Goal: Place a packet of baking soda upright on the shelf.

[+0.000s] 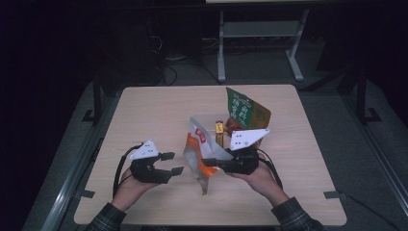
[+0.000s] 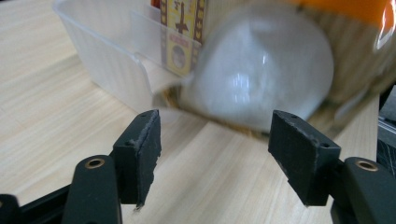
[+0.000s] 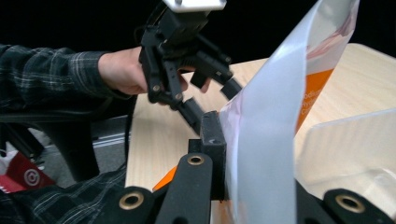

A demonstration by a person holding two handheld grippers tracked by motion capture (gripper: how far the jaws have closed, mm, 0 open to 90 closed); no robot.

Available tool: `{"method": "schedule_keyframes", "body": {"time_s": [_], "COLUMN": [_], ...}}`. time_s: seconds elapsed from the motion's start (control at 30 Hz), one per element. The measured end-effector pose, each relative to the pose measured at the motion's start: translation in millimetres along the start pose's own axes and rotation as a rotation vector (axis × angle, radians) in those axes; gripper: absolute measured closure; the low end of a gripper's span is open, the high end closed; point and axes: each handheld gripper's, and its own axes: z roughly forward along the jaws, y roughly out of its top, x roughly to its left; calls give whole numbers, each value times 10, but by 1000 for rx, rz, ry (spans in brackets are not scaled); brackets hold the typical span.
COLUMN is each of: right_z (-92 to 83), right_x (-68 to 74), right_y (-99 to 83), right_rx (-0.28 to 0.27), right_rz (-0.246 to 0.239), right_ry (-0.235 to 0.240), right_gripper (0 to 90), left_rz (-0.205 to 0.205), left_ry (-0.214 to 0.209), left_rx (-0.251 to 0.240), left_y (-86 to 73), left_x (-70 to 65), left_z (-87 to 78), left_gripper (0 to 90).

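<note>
Right gripper (image 1: pixel 217 163): jaws clamped on the white-and-orange snack bag (image 1: pixel 198 154), held above the wooden table (image 1: pixel 154 110) near its centre, just left of the clear plastic bin (image 1: pixel 207 121). Left gripper (image 1: pixel 174 163): jaws wide apart, nothing between them, just left of the bag. A green packet (image 1: pixel 243 109) stands in the bin.

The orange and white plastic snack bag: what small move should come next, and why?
Probably carry the orange and white plastic snack bag over the clear plastic bin and lower it in. The right claw is shut on the bag, the left claw stands open beside it, and the bin is just behind.
</note>
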Motion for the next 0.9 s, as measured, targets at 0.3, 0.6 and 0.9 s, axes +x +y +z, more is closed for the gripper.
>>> {"method": "schedule_keyframes", "body": {"time_s": [0.3,0.6,0.9], "right_z": [-168,-280,-203], "right_x": [-108,-299,-616], "right_y": [179,401,576], "right_rx": [-13,-24,23], "right_rz": [-8,-6,-1], "right_ry": [-25,-86,-163], "right_gripper": [900,900,900], "left_rz": [-17,-8,1], "left_ry": [-19,-43,-57], "left_rx": [44,80,108], "left_y": [-41,-73,-85], "left_x": [-6,-34,-62], "left_z": [100,180,228], "left_gripper": [246,199,198]}}
